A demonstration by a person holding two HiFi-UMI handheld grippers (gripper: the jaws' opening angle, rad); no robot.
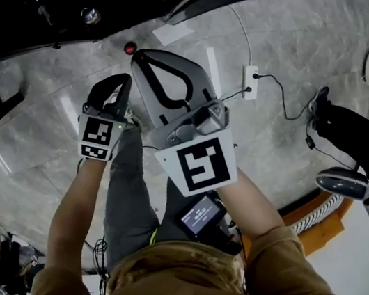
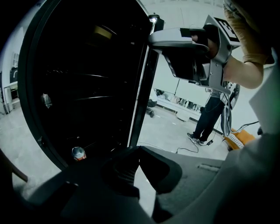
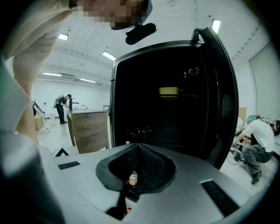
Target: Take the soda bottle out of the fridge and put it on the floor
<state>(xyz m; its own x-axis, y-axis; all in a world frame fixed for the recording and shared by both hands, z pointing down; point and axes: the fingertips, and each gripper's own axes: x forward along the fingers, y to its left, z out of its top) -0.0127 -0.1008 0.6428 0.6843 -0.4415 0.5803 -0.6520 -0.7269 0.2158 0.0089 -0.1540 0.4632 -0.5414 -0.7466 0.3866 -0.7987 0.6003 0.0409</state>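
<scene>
Both sets of my fingers are pressed together with nothing held in them. The left gripper (image 1: 120,84) (image 2: 136,151), the dark one with a black-and-white marker cube, has its fingers meeting tip to tip. The right gripper (image 1: 142,55) (image 3: 139,151), pale grey and the larger in the head view, has its ribbed black pads closed along one line.

The small soda bottle with a red cap and reddish label (image 1: 129,47) stands upright on the grey marbled floor (image 1: 293,39). It is at the floor's far edge, just before the foot of the tall black fridge (image 3: 166,118). From above only the cap shows, just beyond my right fingertips and apart from them. In the left gripper view the bottle (image 2: 78,153) sits low against the fridge's dark front (image 2: 87,87). In the right gripper view it (image 3: 132,178) peeps through the opening beneath the closed tips (beyond the pads, not between them).

A white power strip with a black cable (image 1: 251,82) lies on the floor toward its right edge.
</scene>
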